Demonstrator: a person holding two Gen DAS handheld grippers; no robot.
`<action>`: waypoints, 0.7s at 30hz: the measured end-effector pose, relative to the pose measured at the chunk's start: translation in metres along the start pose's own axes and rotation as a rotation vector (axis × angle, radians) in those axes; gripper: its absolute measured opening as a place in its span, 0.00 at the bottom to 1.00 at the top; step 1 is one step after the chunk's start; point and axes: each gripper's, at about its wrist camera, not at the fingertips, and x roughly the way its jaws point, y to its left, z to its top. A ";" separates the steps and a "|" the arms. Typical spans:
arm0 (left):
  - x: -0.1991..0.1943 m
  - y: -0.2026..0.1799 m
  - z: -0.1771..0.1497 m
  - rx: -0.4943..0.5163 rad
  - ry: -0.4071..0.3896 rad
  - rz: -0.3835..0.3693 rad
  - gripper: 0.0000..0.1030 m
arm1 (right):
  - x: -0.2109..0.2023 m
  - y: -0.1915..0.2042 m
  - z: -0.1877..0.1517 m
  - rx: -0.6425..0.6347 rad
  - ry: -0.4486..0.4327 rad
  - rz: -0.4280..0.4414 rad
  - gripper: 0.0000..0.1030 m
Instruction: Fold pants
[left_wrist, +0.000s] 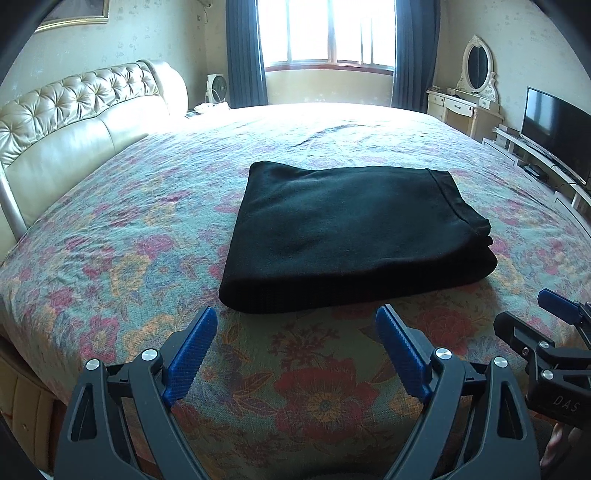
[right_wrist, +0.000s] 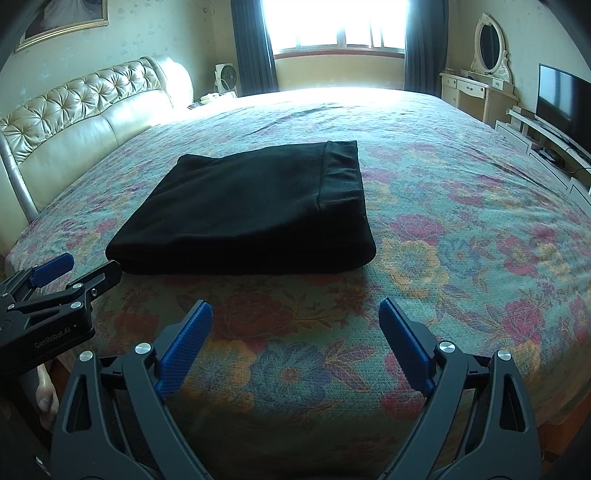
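Observation:
The black pants lie folded into a thick square stack on the floral bedspread, waistband edge at the right. They also show in the right wrist view. My left gripper is open and empty, just short of the stack's near fold. My right gripper is open and empty, near the bed's front edge, to the right of the stack. Each gripper shows at the edge of the other's view: the right one and the left one.
A tufted cream headboard runs along the left. A bright window with dark curtains is at the back. A dressing table with an oval mirror and a TV on a low stand are at the right.

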 end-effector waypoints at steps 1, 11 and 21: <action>-0.002 0.000 0.002 0.002 -0.005 0.023 0.84 | 0.000 -0.001 0.000 0.002 0.001 0.001 0.89; -0.012 0.008 0.014 -0.005 -0.050 0.080 0.84 | 0.002 0.000 -0.001 0.018 0.010 0.010 0.89; -0.009 0.020 0.015 -0.068 -0.033 0.069 0.84 | 0.000 -0.005 -0.001 0.048 0.008 0.020 0.89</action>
